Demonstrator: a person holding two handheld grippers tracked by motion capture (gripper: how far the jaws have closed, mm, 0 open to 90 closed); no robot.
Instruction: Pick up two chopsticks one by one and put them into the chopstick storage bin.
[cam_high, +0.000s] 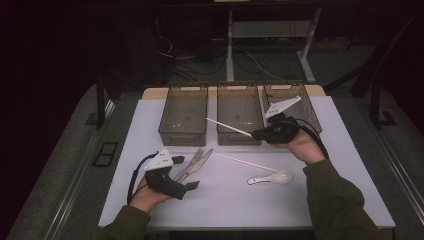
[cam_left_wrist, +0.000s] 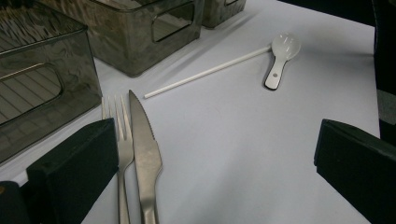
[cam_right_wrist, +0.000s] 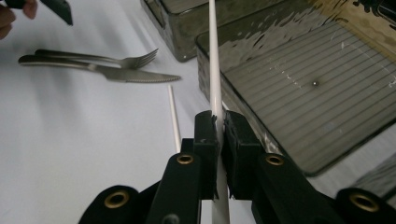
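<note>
A person's right tongs (cam_high: 256, 134) pinch a white chopstick (cam_high: 229, 127) above the white surface (cam_high: 150, 130), just in front of the middle of three smoky plastic bins (cam_high: 239, 114). The right gripper view shows the two black jaws pressed tight on the stick (cam_right_wrist: 215, 70), which runs up between them and out past the bin's near corner; in the high view its free end points left, toward the gap between the left bin (cam_high: 184, 114) and the middle one. The right bin (cam_high: 292, 102) lies behind the right hand.

A second chopstick (cam_high: 245, 162) lies flat on the surface, one end touching the bowl of a white spoon (cam_high: 272, 178) near the right forearm.

The left tongs (cam_high: 185, 172) rest low at the near left with jaws spread wide and nothing between them. A steel fork (cam_left_wrist: 122, 140) and knife (cam_left_wrist: 145, 154) lie side by side, touching, just beside the left jaw, their tips pointing toward the bins.
</note>
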